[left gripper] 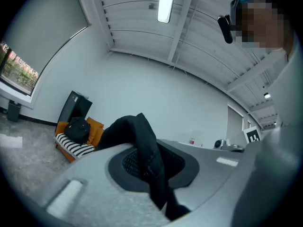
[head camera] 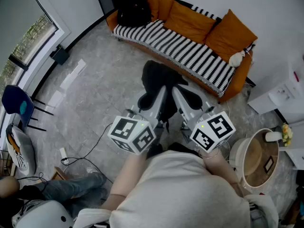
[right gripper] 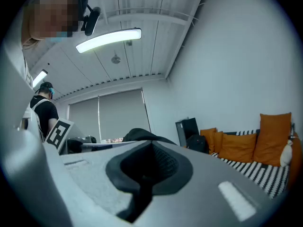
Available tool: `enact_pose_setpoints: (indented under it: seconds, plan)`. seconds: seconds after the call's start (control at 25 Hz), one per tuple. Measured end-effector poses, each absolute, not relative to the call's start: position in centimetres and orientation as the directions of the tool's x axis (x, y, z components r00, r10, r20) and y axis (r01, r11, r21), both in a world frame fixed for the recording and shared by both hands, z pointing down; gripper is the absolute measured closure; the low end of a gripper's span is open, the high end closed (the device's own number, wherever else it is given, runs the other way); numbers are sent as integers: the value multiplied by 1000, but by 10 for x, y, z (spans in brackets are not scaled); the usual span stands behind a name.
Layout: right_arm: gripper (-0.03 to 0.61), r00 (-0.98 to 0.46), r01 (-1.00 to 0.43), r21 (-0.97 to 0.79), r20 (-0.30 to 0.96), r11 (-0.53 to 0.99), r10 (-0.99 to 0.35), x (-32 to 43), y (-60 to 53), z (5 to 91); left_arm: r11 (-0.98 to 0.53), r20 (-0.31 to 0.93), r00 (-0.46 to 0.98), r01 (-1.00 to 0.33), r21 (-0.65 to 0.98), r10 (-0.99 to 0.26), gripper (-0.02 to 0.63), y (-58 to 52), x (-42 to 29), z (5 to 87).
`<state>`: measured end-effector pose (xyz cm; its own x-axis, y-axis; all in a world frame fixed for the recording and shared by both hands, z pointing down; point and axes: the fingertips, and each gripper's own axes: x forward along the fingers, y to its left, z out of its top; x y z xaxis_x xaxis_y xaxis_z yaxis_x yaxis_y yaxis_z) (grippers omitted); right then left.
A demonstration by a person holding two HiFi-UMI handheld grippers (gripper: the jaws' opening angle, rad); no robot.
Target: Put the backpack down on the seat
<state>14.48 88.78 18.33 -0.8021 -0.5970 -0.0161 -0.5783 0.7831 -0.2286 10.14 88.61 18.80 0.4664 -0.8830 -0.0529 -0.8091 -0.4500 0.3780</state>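
Observation:
A black backpack (head camera: 159, 77) hangs in the air in front of me, short of the orange sofa with its striped seat cover (head camera: 190, 51). My left gripper (head camera: 163, 95) is shut on a black strap of the backpack (left gripper: 147, 150), which runs down between its jaws. My right gripper (head camera: 178, 96) is shut on black fabric of the same backpack (right gripper: 141, 186); the bag's bulk rises just beyond the jaws (right gripper: 137, 135). Both grippers are side by side, close together. A second black bag (head camera: 134, 11) rests on the sofa's left end.
Orange cushions (head camera: 232, 32) line the sofa back. A blue chair (head camera: 16, 103) stands at the left, cables (head camera: 80, 158) lie on the floor. A round white bin (head camera: 256, 160) and white cabinet (head camera: 285, 91) are at the right. A person's legs (head camera: 66, 186) show lower left.

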Motion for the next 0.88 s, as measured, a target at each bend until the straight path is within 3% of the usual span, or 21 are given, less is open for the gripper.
enact_pose_setpoints:
  seconds: [0.36, 0.88]
  plan:
    - [575, -777, -613, -221, -3, 758, -629, 160, 881, 188, -447, -48, 468, -802, 397, -882, 575, 885, 106, 197]
    - [575, -828, -533, -254, -41, 807, -560, 189, 888, 194, -437, 9, 477, -813, 385, -879, 575, 879, 138, 211]
